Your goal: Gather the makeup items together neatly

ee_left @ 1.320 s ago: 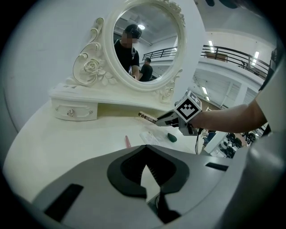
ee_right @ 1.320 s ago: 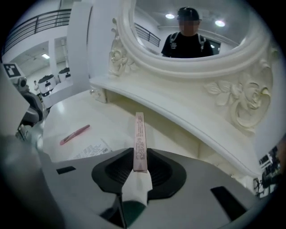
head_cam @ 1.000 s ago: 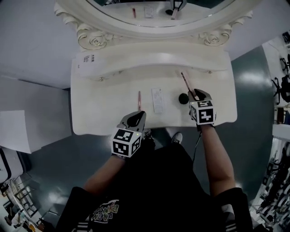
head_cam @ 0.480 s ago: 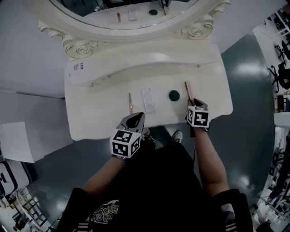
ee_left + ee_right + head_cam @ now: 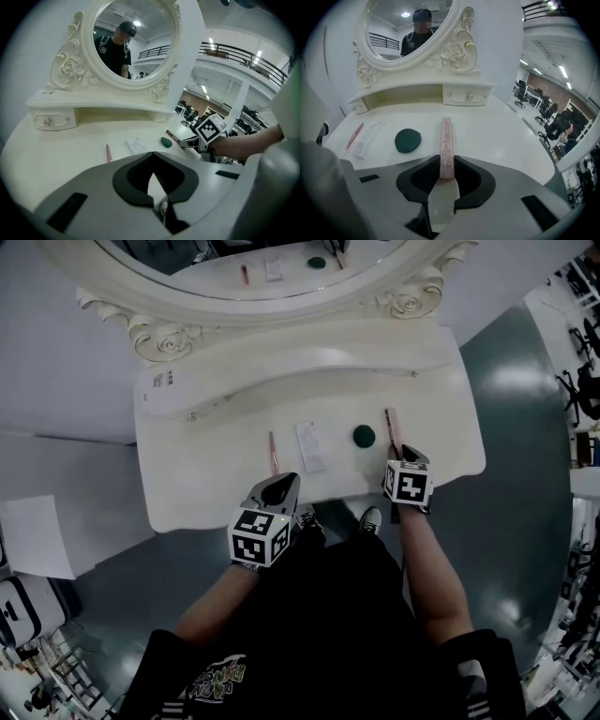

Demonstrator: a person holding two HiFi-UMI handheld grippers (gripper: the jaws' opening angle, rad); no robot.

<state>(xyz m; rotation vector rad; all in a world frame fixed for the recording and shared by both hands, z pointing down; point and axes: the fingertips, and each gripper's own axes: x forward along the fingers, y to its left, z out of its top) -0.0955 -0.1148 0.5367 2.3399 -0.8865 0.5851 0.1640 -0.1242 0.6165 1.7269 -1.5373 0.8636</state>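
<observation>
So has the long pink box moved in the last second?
Yes. Gripped in the right tongs, the pink box pointed past the green pad before; now it sits just right of it, drawn back.

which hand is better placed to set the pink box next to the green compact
Right. Its fingers clamp the box, and the compact lies just beside it. The left gripper is shut and empty, over by the pencil.
</observation>
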